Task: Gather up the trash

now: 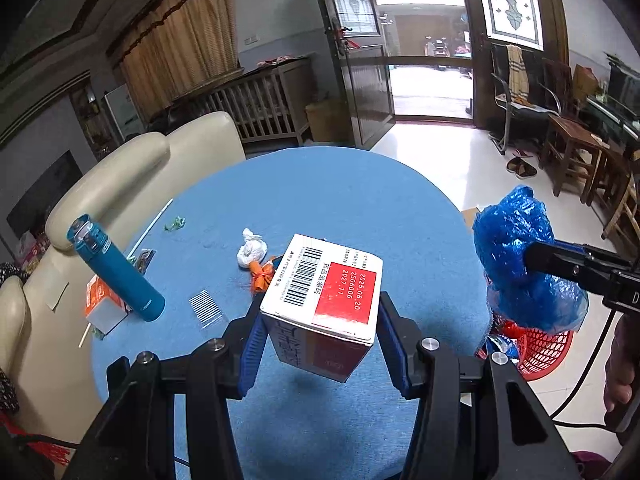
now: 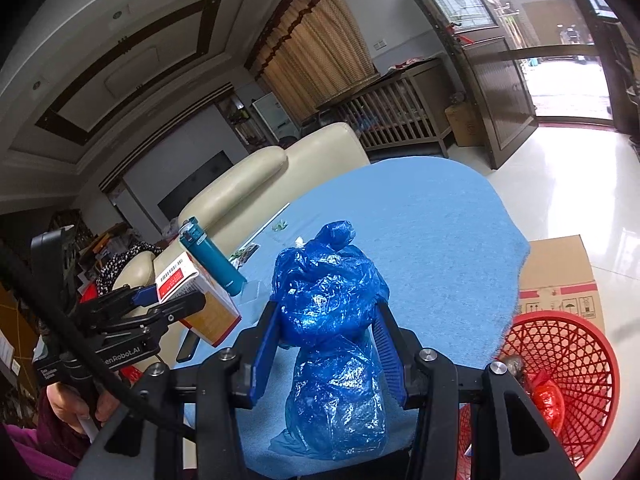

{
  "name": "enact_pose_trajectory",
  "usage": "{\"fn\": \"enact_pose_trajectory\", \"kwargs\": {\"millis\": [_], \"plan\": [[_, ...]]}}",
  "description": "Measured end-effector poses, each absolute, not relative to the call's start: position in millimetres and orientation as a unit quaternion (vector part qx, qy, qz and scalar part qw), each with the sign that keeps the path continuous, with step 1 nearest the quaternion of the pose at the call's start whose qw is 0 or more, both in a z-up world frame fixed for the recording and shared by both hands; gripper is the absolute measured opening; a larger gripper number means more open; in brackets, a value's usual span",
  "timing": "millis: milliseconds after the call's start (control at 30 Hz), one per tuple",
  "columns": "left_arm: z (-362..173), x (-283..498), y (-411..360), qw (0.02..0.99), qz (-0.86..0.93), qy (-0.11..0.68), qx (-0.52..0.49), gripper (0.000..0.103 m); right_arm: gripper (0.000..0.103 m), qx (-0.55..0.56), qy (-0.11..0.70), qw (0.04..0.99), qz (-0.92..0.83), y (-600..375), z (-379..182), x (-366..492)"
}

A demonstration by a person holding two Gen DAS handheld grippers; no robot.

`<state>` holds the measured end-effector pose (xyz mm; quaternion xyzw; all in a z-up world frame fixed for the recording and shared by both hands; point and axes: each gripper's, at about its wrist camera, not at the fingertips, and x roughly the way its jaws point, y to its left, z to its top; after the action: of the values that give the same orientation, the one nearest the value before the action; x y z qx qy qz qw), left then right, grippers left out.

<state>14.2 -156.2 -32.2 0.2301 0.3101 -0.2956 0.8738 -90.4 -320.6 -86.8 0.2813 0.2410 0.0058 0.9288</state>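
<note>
Left tool [image 1: 320, 320] is clamped on a white-and-red box [image 1: 326, 304], pads on both side faces, box lifted clear of the table [image 1: 360, 208]. Right tool [image 2: 326, 340] is clamped on a crumpled blue plastic bag [image 2: 330, 304], jaws only partly closed because of the bulk, bag hanging above the table edge.

Progress: the red basket [image 2: 568, 364] sits just off the table's right edge and already holds some red and shiny wrappers.

Both loads aren't in the basket yet. Left on the table: white tissue wad [image 1: 251, 250], orange scrap [image 1: 262, 274], green wrapper [image 1: 175, 223], straw [image 1: 150, 227], small orange carton [image 1: 100, 300]. Teal flask [image 1: 116, 270] probably isn't trash.
</note>
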Motion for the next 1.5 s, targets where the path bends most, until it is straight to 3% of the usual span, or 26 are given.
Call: {"fn": "enact_pose_trajectory", "kwargs": {"millis": [1500], "plan": [[-48.4, -25.1, -237.4, 0.834, -0.351, 0.300, 0.302, 0.054, 0.050, 0.331, 0.216, 0.917, -0.049, -380.5, -105.6, -147.7]]}}
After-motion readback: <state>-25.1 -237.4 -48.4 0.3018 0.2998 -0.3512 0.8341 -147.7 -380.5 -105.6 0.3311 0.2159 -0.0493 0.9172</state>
